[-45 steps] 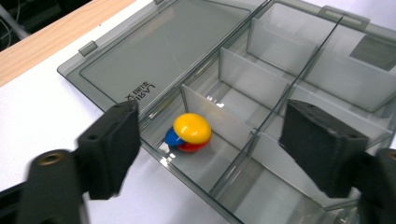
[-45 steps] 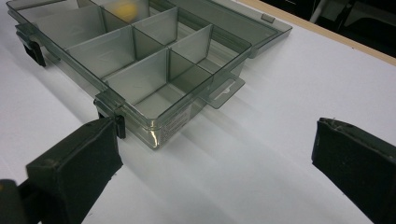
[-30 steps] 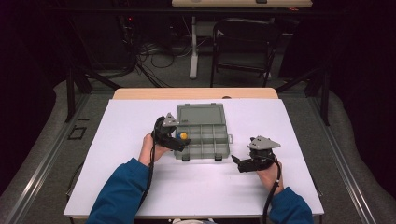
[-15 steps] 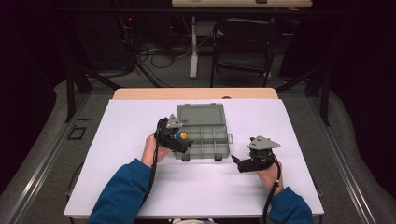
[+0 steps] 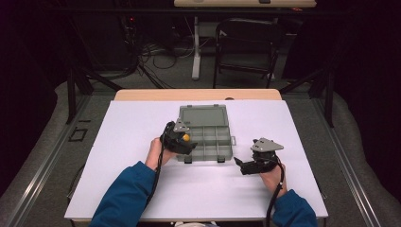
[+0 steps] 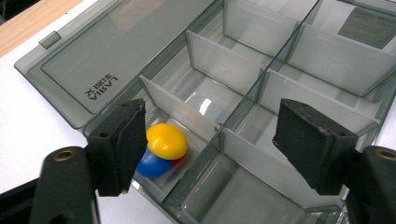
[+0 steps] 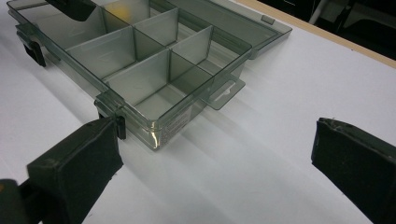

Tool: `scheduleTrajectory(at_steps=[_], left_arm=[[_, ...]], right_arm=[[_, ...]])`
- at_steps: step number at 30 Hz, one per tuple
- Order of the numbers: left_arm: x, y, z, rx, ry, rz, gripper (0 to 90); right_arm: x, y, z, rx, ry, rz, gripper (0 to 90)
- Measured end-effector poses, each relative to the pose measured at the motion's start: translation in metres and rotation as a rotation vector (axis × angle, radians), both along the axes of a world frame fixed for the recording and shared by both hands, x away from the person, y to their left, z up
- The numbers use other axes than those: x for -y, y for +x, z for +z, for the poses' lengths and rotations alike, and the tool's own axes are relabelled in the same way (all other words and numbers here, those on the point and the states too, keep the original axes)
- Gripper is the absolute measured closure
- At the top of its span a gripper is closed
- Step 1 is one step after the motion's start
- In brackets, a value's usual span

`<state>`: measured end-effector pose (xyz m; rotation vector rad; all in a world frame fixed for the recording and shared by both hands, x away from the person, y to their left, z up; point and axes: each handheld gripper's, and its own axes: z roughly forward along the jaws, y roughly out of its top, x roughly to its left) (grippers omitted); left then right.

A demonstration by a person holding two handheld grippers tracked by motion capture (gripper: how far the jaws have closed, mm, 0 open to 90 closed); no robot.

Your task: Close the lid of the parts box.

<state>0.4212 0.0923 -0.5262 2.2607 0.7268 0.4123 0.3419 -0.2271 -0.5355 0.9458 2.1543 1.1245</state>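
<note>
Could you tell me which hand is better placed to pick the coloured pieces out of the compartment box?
Left, probably: the left gripper hangs over the box, its closing fingers beside the coloured pieces. The right gripper waits on the table.

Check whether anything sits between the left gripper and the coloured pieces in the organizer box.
Nothing visible does. The left gripper hangs with its jaws apart above the open organizer box. The yellow, blue and red pieces lie uncovered in a corner compartment beside the left jaw, divider walls alongside.

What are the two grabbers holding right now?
Nothing. The left gripper hangs over the grey box, jaws just closing but apart; the coloured pieces lie loose in a compartment. The right gripper is open over the white table.
</note>
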Motion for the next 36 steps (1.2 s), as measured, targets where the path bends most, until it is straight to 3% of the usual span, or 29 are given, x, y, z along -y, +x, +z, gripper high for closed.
scheduleTrajectory(at_steps=[11, 22, 36], left_arm=[[0.004, 0.001, -0.006, -0.024, -0.007, -0.008, 45.6], [0.008, 0.000, -0.011, -0.029, -0.005, 0.011, 46.6], [0.011, -0.003, -0.014, -0.046, -0.010, 0.093, 52.9]], right_arm=[[0.000, 0.000, 0.000, 0.000, -0.001, 0.001, 0.4], [-0.001, 0.001, 0.000, 0.000, -0.003, 0.003, 0.4], [-0.002, 0.003, 0.002, 0.006, 0.003, 0.001, 0.8]])
